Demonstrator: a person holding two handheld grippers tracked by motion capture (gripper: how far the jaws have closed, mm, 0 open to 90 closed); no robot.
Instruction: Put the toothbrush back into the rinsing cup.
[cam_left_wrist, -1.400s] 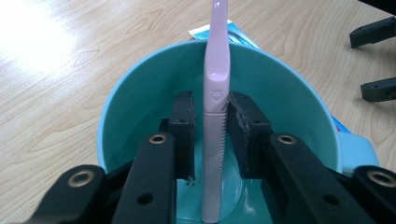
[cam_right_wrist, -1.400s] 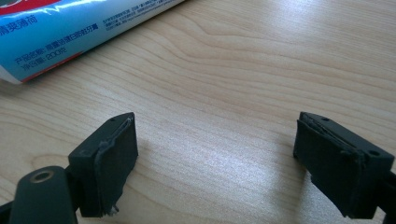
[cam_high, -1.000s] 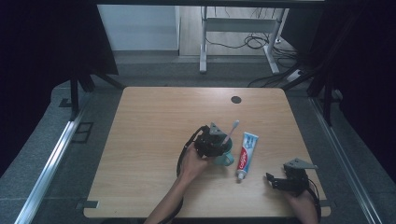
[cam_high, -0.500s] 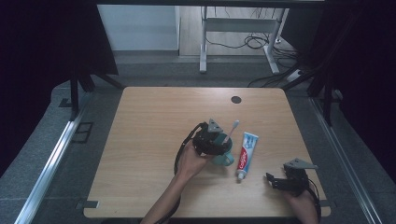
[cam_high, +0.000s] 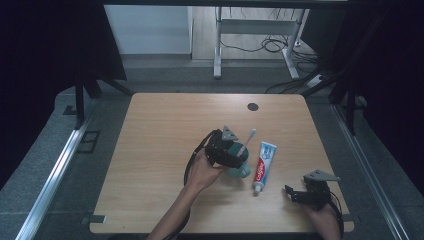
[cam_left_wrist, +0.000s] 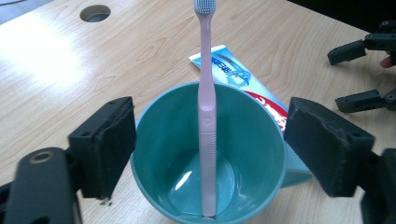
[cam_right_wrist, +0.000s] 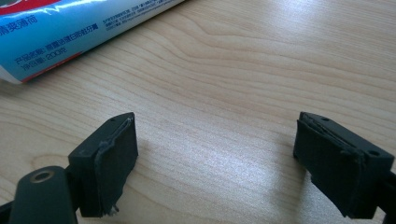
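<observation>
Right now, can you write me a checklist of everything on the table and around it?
Surface: wooden table, round hole.
Job's things: teal cup upright, pink toothbrush standing in it; toothpaste tube lying beside.
Clutter: nothing seen.
Grippers: left gripper has just been opening, pads either side of the cup, apart from it; right gripper open over bare wood.
Cables: black cable behind the left gripper.
Surroundings: metal stand, floor cables.

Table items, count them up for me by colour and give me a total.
Teal: 1, the cup
Pink: 1, the toothbrush standing in the cup
Blue, white and red: 1, the toothpaste tube
Total: 3
</observation>
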